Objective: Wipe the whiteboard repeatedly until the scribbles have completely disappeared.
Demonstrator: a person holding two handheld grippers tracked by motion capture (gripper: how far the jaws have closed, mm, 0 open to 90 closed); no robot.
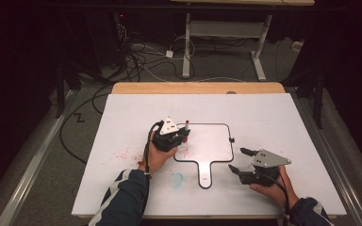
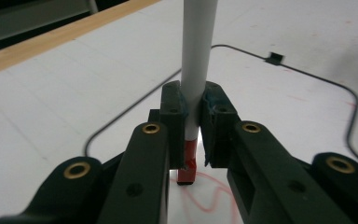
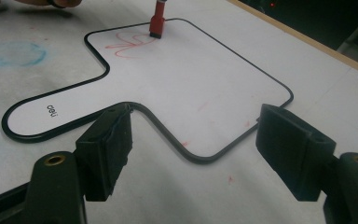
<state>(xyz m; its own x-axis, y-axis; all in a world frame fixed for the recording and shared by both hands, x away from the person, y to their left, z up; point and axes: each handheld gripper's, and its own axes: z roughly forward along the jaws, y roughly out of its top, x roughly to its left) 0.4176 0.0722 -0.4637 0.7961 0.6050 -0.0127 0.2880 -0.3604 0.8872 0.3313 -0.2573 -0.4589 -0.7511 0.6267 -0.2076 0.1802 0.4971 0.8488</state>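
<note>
A small paddle-shaped whiteboard [image 1: 214,141] with a black rim and a short handle lies flat on the white table cover. My left gripper [image 1: 181,136] is shut on a white-barrelled marker [image 1: 187,126] that stands upright at the board's left part. In the left gripper view the pads [image 2: 216,121] clamp the marker [image 2: 196,56], and its red end rests on the board beside a red scribble [image 2: 214,198]. My right gripper [image 1: 238,160] is open by the board's near right corner, jaws wide and empty [image 3: 196,149], with the whiteboard [image 3: 200,79] and the marker's red end [image 3: 157,21] beyond them.
A faint blue smudge [image 1: 176,179] marks the cover left of the board's handle, and red specks [image 1: 122,153] lie further left. A small black clip [image 1: 232,139] sits on the board's right rim. The wooden table edge [image 1: 198,87] runs along the back; cables and desk legs lie beyond.
</note>
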